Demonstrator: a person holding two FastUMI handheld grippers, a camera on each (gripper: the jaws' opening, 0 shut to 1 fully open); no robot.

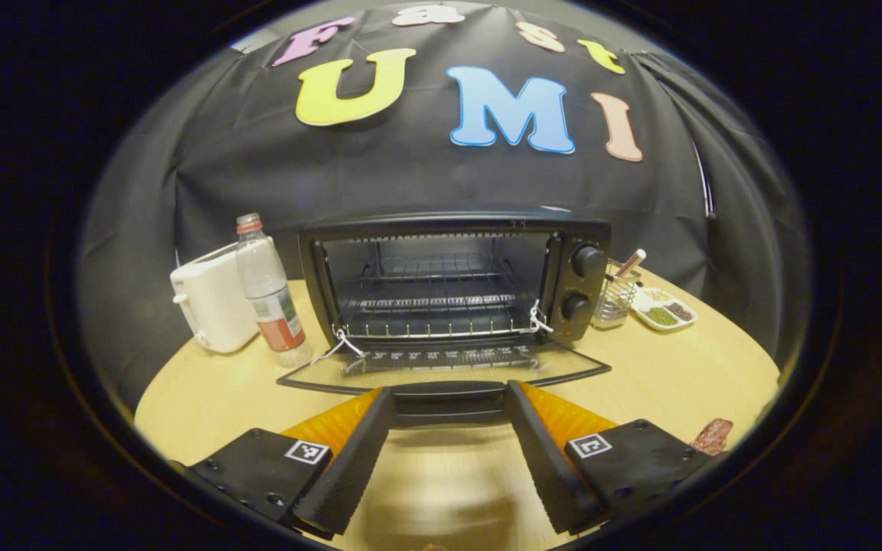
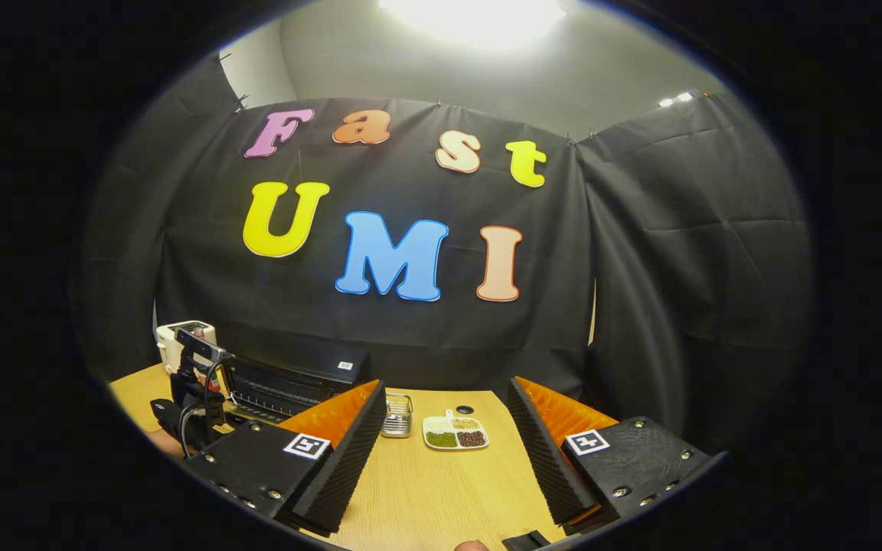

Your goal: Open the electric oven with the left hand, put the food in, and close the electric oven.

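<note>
- The left gripper (image 1: 449, 428) hangs low over the wooden table (image 1: 671, 375), its two fingers spread wide apart with nothing between them.
- Straight ahead of it stands the electric oven (image 1: 456, 279), black, its cavity open to view with a wire rack (image 1: 433, 302) inside.
- The oven's glass door (image 1: 441, 366) is dropped flat toward the gripper, and the door's dark handle (image 1: 449, 396) lies just beyond the fingertips, spanning the gap between them; I cannot tell whether either finger touches it.
- Two round knobs (image 1: 585, 261) sit one above the other on the oven's panel, ahead and to the gripper's right.
- Ahead and to its left stand a clear plastic bottle (image 1: 269, 295) with a red cap and, just beside that, a white toaster (image 1: 210, 302).
- To the right of the oven are a small wire basket (image 1: 615, 300) with a utensil leaning in it and a white divided dish (image 1: 664, 308) of dried beans.
- A reddish-brown piece of food (image 1: 713, 436) lies on the table near the gripper's right finger, apart from the oven.
- The right gripper (image 2: 449, 451) is held higher and off to the side, its fingers likewise wide apart and holding nothing.
- In front of it lie the same wire basket (image 2: 396, 414) and divided dish (image 2: 455, 431); far to its left the oven (image 2: 288, 379) is seen from the side, with the toaster (image 2: 181, 340) behind.
- The other gripper (image 2: 192, 398) shows there too, close against the oven's front.
</note>
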